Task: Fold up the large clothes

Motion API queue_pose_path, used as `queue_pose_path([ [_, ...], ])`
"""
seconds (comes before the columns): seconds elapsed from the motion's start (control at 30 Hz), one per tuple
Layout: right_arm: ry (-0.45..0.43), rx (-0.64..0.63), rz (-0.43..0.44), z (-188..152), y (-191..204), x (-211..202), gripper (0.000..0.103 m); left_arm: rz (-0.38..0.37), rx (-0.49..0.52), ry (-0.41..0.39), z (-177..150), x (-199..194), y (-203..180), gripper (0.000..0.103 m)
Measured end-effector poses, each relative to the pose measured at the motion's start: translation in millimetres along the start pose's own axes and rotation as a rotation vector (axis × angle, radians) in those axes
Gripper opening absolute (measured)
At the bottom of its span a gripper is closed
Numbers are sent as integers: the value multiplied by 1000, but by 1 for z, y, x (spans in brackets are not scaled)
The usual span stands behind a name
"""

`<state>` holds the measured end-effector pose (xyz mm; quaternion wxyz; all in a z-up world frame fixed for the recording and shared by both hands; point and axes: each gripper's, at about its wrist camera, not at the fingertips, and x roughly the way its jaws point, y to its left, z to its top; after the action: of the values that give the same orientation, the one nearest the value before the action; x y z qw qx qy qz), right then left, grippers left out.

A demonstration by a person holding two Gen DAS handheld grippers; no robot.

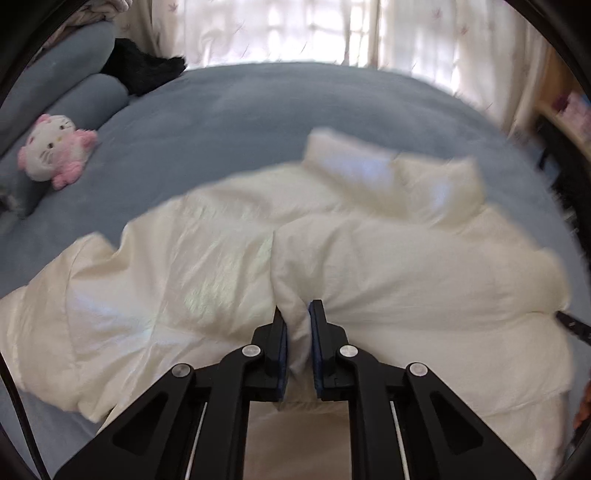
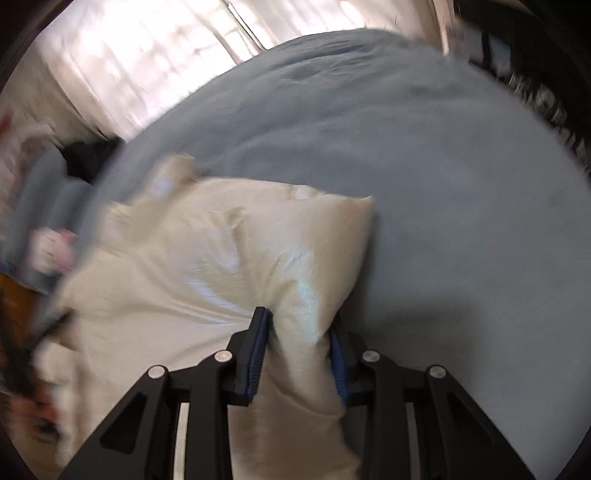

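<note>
A cream puffy jacket (image 1: 369, 258) lies spread on a blue-grey bed (image 1: 240, 125), collar at the far side. My left gripper (image 1: 297, 317) is shut on a fold of its near hem. In the right wrist view the same jacket (image 2: 207, 266) fills the lower left. My right gripper (image 2: 299, 325) is shut on a thick bunch of its fabric near the right edge. The other gripper's tip (image 1: 572, 325) shows at the jacket's right edge in the left wrist view. Both views are motion-blurred.
A pink and white plush toy (image 1: 55, 151) lies at the left by blue-grey pillows (image 1: 66, 74). A black garment (image 1: 144, 70) lies at the bed's far left. Curtained windows (image 1: 314, 29) stand behind the bed. Bare bed surface (image 2: 461, 184) lies right of the jacket.
</note>
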<state>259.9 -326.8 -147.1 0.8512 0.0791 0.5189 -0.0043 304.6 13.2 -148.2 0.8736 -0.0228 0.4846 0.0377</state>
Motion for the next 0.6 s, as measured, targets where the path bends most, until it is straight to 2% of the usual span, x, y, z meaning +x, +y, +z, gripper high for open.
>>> queue_pose_path([
  [0.07,13,-52,-61,-4,10,1,31,18,6,23,-7,8,0,10],
  [0.13,12,-62,-81,-5,14,-15,35,16,8,6,-10,1,3,11],
  [0.27,55,4,14,-4,1,-64,36,-15,9,-28,-4,-21,9,20],
  [0.43,27,27,1,-3,-4,-147,42,-81,-3,-55,3,-62,13,22],
  [0.5,-19,19,7,-5,2,-179,45,-95,15,-53,5,-80,9,29],
  [0.53,-40,15,18,-8,7,-193,48,-96,27,-59,4,-89,6,37],
  [0.6,-81,10,72,-10,21,-222,53,-87,54,-94,3,-109,-3,44],
])
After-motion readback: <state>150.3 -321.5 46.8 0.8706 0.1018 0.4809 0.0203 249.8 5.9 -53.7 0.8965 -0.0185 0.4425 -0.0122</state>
